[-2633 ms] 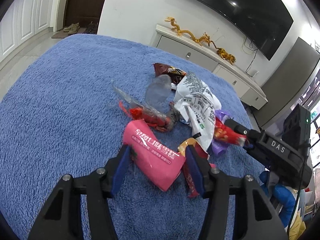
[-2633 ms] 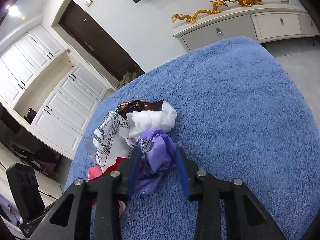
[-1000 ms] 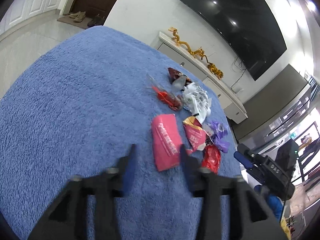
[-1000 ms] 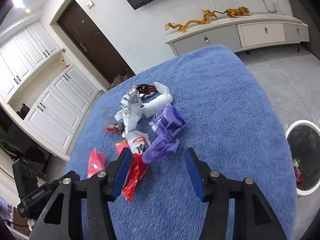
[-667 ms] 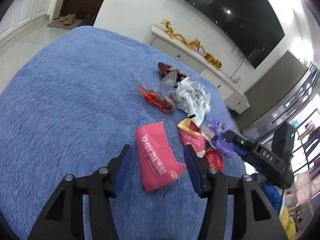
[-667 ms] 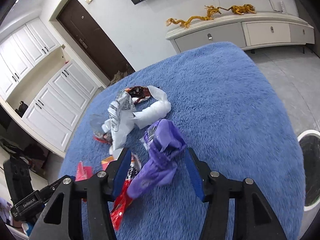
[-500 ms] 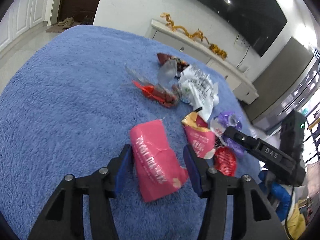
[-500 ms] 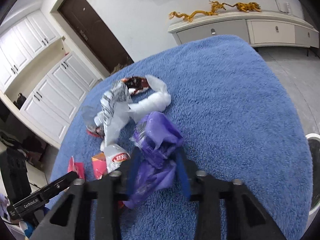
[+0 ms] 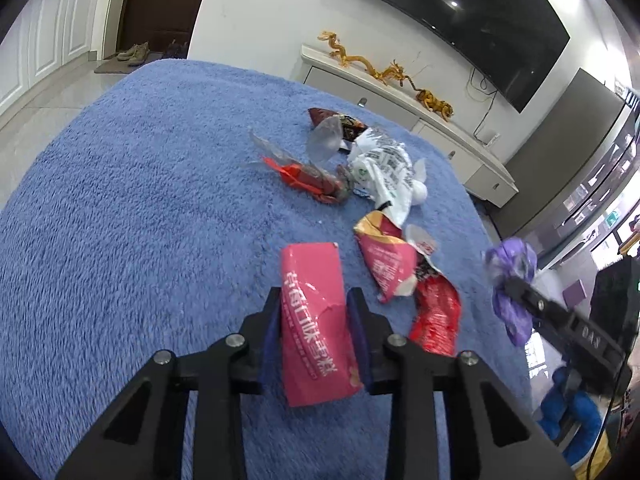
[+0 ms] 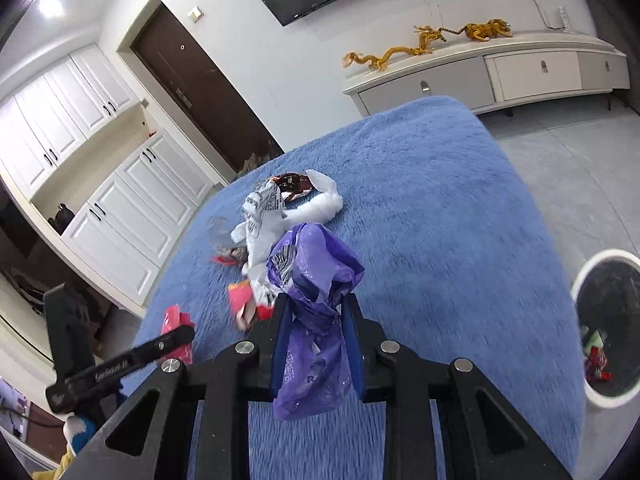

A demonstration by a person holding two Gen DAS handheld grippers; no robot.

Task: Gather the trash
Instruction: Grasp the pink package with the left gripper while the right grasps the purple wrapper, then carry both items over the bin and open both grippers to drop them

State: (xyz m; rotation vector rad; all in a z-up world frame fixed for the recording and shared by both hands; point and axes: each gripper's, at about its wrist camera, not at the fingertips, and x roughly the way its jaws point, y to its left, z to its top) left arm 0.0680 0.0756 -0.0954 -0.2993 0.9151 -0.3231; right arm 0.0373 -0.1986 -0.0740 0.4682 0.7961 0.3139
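While tongs closing: open blue blanket rightward.

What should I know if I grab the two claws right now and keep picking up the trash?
Left claw: jaws closing on the pink packet, which sits between them on the blue blanket.
Right claw: jaws closing on the purple bag, which sits pinched between them.
Bin: on the floor to the right of the blanket, with some wrappers already inside.
Left to do: drop both pieces in the bin, then collect the red wrapper, the pink-and-gold wrapper, the white printed bag, the clear red-tipped wrapper and the dark wrapper.
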